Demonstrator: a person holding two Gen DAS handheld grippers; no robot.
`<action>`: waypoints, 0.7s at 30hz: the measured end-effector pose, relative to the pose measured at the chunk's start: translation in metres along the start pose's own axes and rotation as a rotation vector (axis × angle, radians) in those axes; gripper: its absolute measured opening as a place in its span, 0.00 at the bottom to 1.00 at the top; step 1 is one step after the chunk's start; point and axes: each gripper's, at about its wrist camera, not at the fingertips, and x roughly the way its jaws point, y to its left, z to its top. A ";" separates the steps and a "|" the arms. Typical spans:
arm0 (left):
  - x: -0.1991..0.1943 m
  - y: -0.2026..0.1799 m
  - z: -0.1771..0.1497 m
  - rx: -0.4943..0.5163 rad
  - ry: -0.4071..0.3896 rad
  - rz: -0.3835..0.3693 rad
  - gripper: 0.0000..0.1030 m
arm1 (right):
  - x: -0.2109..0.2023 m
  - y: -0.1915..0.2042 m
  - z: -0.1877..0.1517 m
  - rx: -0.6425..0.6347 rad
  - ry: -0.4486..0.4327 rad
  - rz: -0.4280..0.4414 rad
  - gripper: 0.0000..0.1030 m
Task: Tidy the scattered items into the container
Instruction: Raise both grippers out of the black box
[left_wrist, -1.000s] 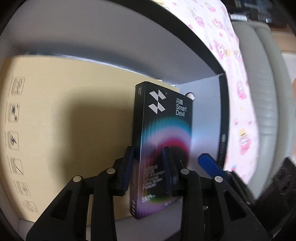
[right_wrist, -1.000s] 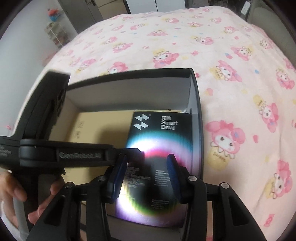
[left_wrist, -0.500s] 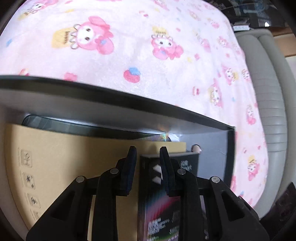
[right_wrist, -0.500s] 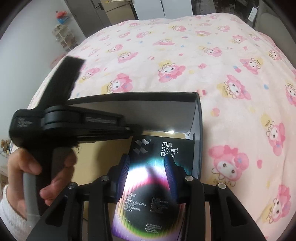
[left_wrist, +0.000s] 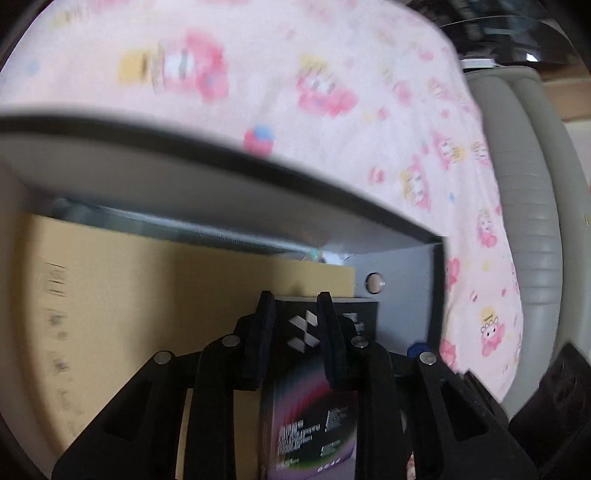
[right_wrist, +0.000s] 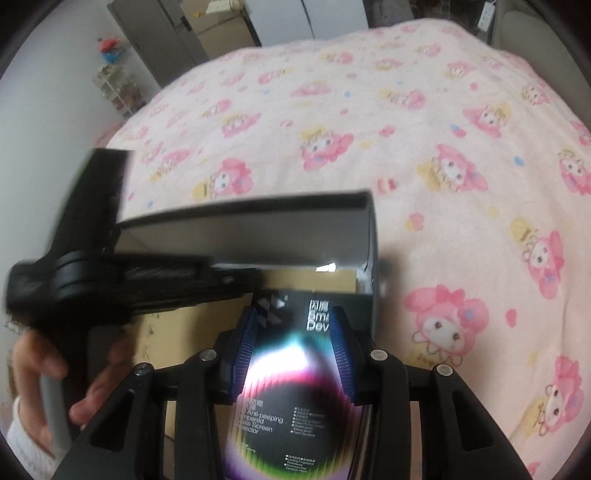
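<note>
Inside the dark open-topped container (right_wrist: 258, 236) on the pink cartoon-print blanket (right_wrist: 424, 129), a black rainbow-printed screen-protector box (right_wrist: 291, 387) lies on tan cardboard (left_wrist: 147, 295); left gripper (left_wrist: 293, 317) and right gripper (right_wrist: 291, 325) hover above it, both closed and empty, likely having placed it.

soft daylight | motion blur both views | fisheye edges dark

The screen protector box (right_wrist: 295, 398) is glossy printed card with an iridescent sheen. The container (right_wrist: 258, 236) looks like matt grey board; inside lies plain brown cardboard (left_wrist: 166, 295). The bed's blanket (right_wrist: 406, 147) is soft, fleecy printed cloth. The right gripper (right_wrist: 291, 339) is matt black plastic with ribbed blue pads (right_wrist: 245, 343).
</note>
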 end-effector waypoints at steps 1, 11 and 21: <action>-0.016 -0.007 -0.006 0.043 -0.043 0.014 0.21 | -0.009 0.001 0.001 0.002 -0.028 -0.011 0.36; -0.132 -0.025 -0.086 0.267 -0.345 0.110 0.37 | -0.124 0.035 -0.020 -0.062 -0.281 -0.115 0.55; -0.189 -0.033 -0.153 0.341 -0.377 0.107 0.43 | -0.182 0.075 -0.082 -0.109 -0.376 -0.160 0.64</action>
